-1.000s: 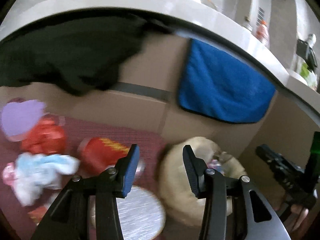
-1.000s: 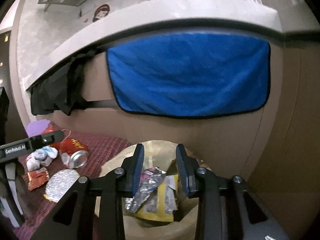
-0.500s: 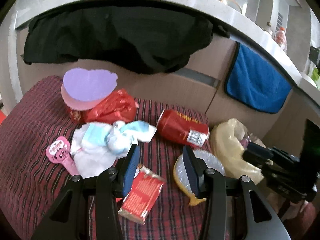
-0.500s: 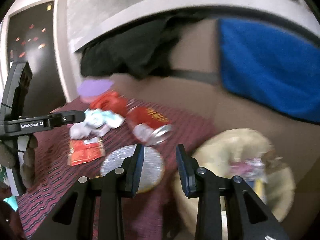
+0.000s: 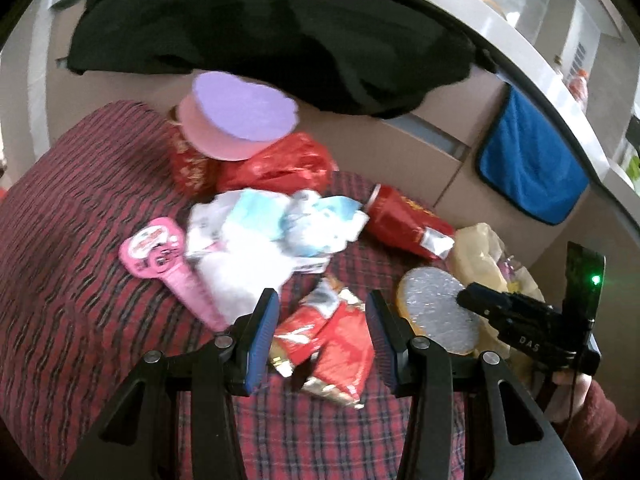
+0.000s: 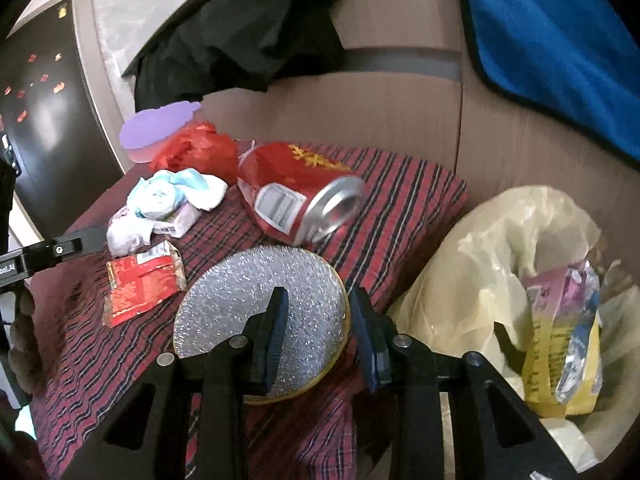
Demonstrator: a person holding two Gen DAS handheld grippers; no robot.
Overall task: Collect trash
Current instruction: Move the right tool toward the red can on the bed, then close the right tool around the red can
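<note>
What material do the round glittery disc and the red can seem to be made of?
Round disc: probably foil-faced cardboard, judging by its sparkling embossed silver top and thin gold edge. Red can: apparently aluminium, with a bare silvery metal end, printed glossy red wall and dents.

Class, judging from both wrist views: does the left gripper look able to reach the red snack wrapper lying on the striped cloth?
Probably yes. The left gripper is open and the red snack wrapper lies flat between its fingers, with nothing on top of it. The silver disc lies to one side, clear of it.

Left gripper jaws spread wide, pointing forward and down. Right gripper jaws parted too, nothing clamped, angled down.
</note>
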